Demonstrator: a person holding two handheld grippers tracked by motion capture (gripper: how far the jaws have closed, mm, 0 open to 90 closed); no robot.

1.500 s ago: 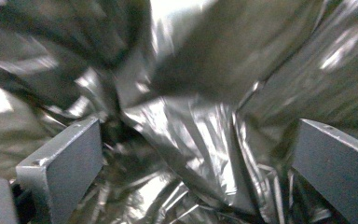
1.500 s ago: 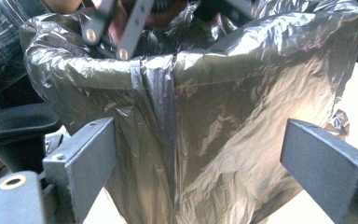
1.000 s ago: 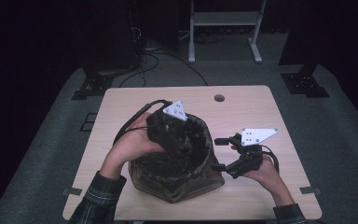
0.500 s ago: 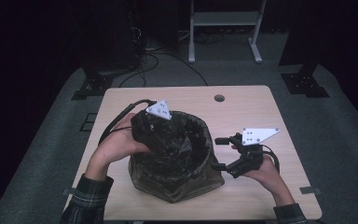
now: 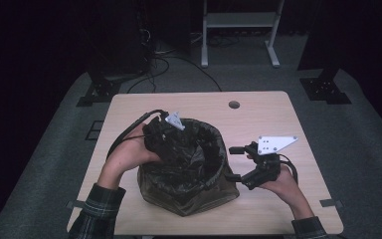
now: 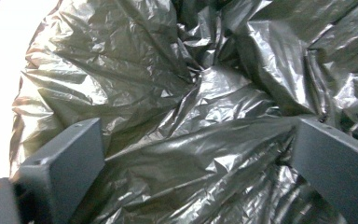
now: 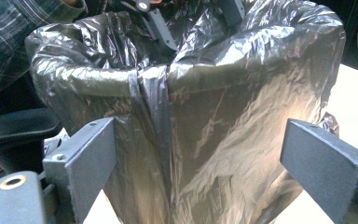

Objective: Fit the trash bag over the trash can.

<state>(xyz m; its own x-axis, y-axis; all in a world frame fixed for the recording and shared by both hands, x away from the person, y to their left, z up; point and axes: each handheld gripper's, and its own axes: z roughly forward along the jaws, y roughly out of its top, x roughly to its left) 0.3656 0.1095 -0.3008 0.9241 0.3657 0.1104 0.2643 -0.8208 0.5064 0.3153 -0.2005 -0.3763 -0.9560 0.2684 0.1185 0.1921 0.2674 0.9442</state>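
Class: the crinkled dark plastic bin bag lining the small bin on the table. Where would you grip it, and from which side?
Probably the rolled-over edge of the crinkled dark plastic bin bag at the rim: it forms a thick fold standing proud of the bin. The right gripper, jaws open, faces that side and could come in level, one jaw inside, one outside the fold.

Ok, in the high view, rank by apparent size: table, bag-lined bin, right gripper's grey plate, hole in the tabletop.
1. table
2. bag-lined bin
3. grey plate on the right gripper
4. hole
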